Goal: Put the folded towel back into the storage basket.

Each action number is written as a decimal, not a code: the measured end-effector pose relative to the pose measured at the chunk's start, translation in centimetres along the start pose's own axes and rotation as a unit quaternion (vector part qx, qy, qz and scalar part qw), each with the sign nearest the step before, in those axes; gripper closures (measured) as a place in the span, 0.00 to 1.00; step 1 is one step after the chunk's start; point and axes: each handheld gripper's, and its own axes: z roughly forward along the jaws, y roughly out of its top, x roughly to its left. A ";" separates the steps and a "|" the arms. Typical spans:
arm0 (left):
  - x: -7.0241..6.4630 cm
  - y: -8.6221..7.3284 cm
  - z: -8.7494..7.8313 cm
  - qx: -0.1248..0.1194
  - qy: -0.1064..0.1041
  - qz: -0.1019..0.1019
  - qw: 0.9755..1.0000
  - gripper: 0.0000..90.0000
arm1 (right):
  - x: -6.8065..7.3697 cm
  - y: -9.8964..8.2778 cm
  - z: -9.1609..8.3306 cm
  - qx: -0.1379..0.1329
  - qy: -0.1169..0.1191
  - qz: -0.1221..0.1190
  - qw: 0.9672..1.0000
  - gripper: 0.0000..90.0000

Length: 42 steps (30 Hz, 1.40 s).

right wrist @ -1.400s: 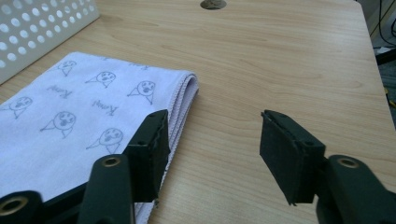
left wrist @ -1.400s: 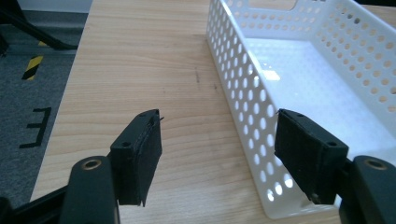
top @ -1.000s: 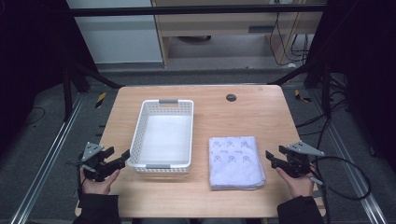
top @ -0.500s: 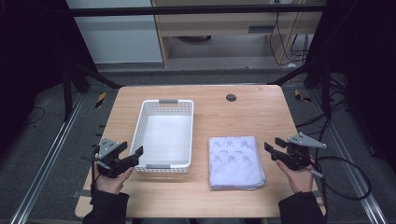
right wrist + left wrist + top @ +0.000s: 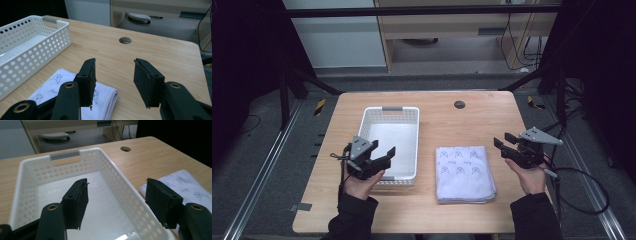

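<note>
Folded printed towel (image 5: 464,172) flat on wooden table (image 5: 477,120), beside white perforated basket (image 5: 392,142). Left gripper (image 5: 379,156) over basket's near edge, jaws spread, empty. Right gripper (image 5: 502,141) just right of towel, jaws just closing, nothing between. No legible writing.

The wooden worktop (image 5: 447,125) has a round cable hole (image 5: 459,104) near its far edge. Beyond it stands a pale cabinet (image 5: 337,35) — beside it a wooden desk (image 5: 452,20), with cables (image 5: 517,35) hanging at its right.

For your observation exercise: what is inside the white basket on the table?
Nothing: the white basket shows a bare white floor in the high view and left gripper view. The left gripper covers part of its near rim.
</note>
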 end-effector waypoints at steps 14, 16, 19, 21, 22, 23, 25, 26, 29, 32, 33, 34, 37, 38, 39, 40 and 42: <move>-7.0 -0.2 3.9 0.019 -0.044 0.022 0.999 0.39 | -1.2 0.1 0.6 0.006 0.009 0.013 1.000 0.56; -7.7 -0.4 4.2 0.022 -0.042 0.027 0.999 0.40 | -1.3 0.1 0.9 0.011 0.010 0.014 1.000 0.55; -8.5 -0.7 4.6 0.030 -0.041 0.037 0.998 0.42 | -1.3 0.1 1.4 0.018 0.013 0.013 1.000 0.54; -8.9 -0.9 4.7 0.034 -0.041 0.037 0.998 0.42 | -1.3 0.0 1.8 0.022 0.014 0.009 1.000 0.53; -9.1 -0.9 4.8 0.034 -0.043 0.034 0.998 0.42 | -1.3 0.0 1.9 0.023 0.015 0.010 1.000 0.53; -9.3 -1.1 4.8 0.038 -0.041 0.031 0.998 0.43 | -1.3 0.0 2.1 0.025 0.016 0.009 1.000 0.52; -9.8 -1.4 5.0 0.041 -0.042 0.032 0.998 0.43 | -1.2 -0.1 2.4 0.025 0.016 0.006 1.000 0.50; -9.9 -1.5 5.1 0.044 -0.042 0.033 0.998 0.43 | -1.1 -0.2 2.6 0.025 0.016 0.002 1.000 0.49; -10.2 -2.2 5.5 0.055 -0.045 0.029 0.997 0.43 | -0.8 -0.4 3.0 0.027 0.016 -0.007 0.999 0.47; -10.3 -2.9 6.0 0.064 -0.054 0.022 0.996 0.44 | -0.5 -0.7 3.6 0.032 0.016 -0.014 0.999 0.45; -10.4 -3.2 6.2 0.066 -0.055 0.023 0.996 0.44 | -0.5 -0.8 3.7 0.030 0.017 -0.014 0.999 0.45; -10.4 -3.3 6.3 0.068 -0.055 0.024 0.996 0.44 | -0.5 -1.0 3.9 0.028 0.021 -0.010 0.999 0.45; -10.5 -4.0 6.5 0.074 -0.057 0.023 0.995 0.44 | -0.5 -1.4 4.2 0.044 0.018 -0.014 0.999 0.45; -10.6 -4.2 6.6 0.076 -0.057 0.023 0.995 0.45 | -0.5 -1.5 4.2 0.046 0.019 -0.011 0.999 0.45; -10.7 -4.5 6.7 0.080 -0.058 0.023 0.995 0.45 | -0.6 -1.6 4.3 0.049 0.017 -0.009 0.999 0.45; -10.8 -4.7 6.8 0.081 -0.058 0.022 0.995 0.45 | -0.7 -1.7 4.4 0.050 0.016 -0.010 0.999 0.45; -11.0 -5.3 6.9 0.084 -0.057 0.021 0.995 0.45 | -0.7 -1.9 4.5 0.052 0.015 -0.007 0.999 0.45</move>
